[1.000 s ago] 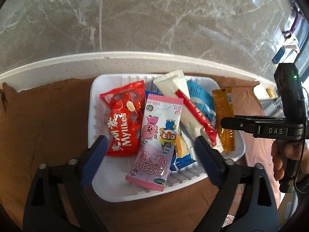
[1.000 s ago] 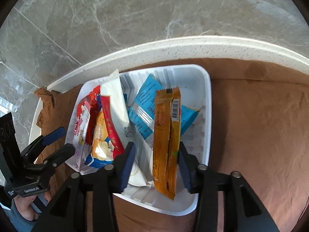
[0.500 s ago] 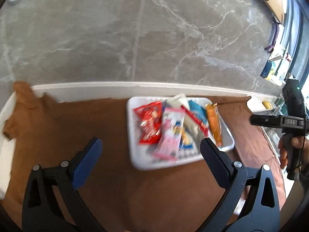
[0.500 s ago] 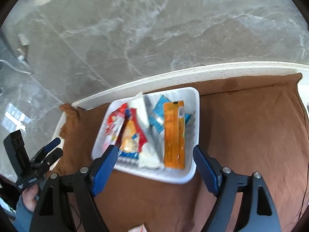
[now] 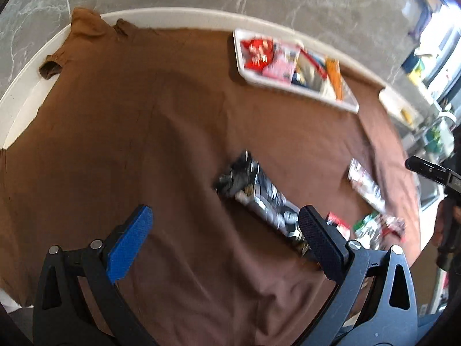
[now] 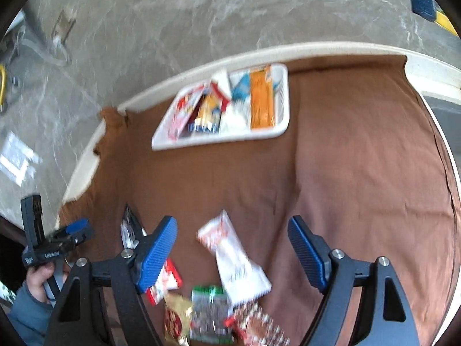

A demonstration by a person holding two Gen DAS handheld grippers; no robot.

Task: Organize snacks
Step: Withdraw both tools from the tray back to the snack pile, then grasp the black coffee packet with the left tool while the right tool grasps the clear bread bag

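Note:
A white tray sits at the far edge of the brown cloth, holding several snack packets, among them an orange one. My left gripper is open and empty, and a black-and-silver packet lies by its right finger. My right gripper stands wide with its jaws closing. A white packet lies on the cloth beneath the gap, not touched by the pads. More loose packets, green and red-white, lie nearer the front edge.
The brown cloth covers a round white-rimmed table over a marble floor. A person's hand holds the left gripper at the lower left of the right wrist view. Shelves and clutter stand beyond the table at the right.
Both grippers pulled back from the tray toward the near side of the table. The right one released the orange packet, which stays in the tray. Loose packets came into view.

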